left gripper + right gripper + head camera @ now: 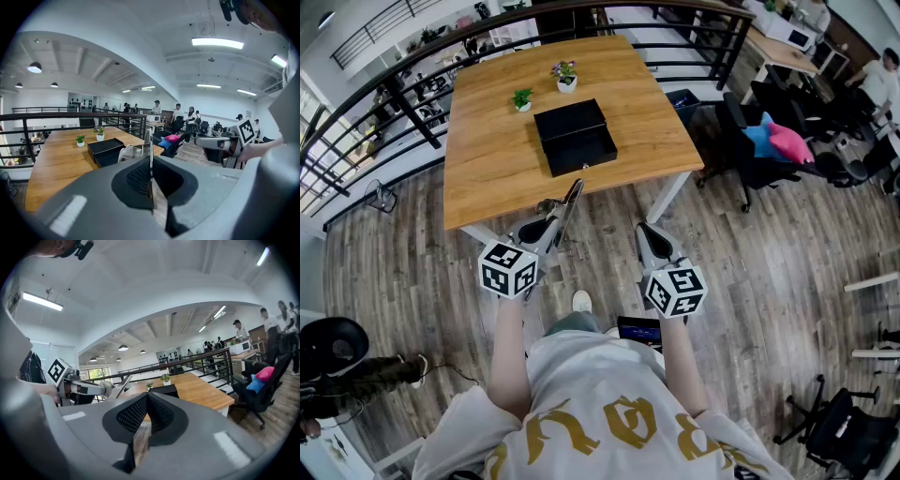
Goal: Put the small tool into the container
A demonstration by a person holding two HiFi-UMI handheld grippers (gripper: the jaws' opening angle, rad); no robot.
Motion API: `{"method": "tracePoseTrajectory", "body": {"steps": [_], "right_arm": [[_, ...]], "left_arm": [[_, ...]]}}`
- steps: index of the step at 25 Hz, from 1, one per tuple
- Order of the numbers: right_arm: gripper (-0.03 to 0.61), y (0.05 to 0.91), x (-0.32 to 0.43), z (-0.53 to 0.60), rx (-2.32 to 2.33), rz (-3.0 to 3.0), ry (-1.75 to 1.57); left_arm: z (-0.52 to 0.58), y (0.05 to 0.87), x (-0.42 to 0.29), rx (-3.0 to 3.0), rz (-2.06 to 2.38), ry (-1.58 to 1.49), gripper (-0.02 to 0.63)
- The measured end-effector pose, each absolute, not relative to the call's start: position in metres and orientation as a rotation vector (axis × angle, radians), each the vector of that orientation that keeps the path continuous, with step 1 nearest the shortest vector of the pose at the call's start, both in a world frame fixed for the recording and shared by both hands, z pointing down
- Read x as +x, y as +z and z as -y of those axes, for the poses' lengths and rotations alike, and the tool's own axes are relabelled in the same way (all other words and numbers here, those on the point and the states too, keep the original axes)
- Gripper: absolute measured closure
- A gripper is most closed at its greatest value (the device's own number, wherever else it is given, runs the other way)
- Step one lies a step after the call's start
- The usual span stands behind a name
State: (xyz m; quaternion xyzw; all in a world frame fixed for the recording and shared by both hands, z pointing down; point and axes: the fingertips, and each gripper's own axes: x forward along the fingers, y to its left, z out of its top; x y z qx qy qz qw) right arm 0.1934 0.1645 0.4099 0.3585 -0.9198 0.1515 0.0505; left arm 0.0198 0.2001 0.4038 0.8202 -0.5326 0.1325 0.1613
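Left gripper (151,161) jaws pinch the thin metal tool (150,140) near its base, blade poking ahead. It looks light, stiff and slippery. Right gripper (146,400) jaws are pressed together, empty.

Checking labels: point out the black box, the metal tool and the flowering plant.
black box (570,120): head view, on its rear half.
metal tool (573,199): head view, middle of the blade.
flowering plant (567,83): head view, on its white pot.

Bright, even indoor light from ceiling strip lights (217,43) and round lamps (34,68); shadows soft. Windows (101,372) blown out. Pale glare on the small tool (149,150). Heavy fisheye bending and dark vignetted corners in both gripper views; near jaws soft-focus.
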Motion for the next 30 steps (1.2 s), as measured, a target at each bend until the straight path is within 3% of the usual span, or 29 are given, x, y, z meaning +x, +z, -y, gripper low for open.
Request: {"method": "tracePoseTrajectory", "body": {"steps": [15,30], "right_arm": [[0.554,0.417,0.189,-0.187,1.052,2.788,0.459],[0.554,0.457,0.146,-0.115,1.135,2.704,0.549]], "left_arm": [[-0.217,0.408,0.041,2.356,1.450,0.354,0.611],[-0.143,0.434,-0.005,2.382,1.349,0.441,0.611]]}}
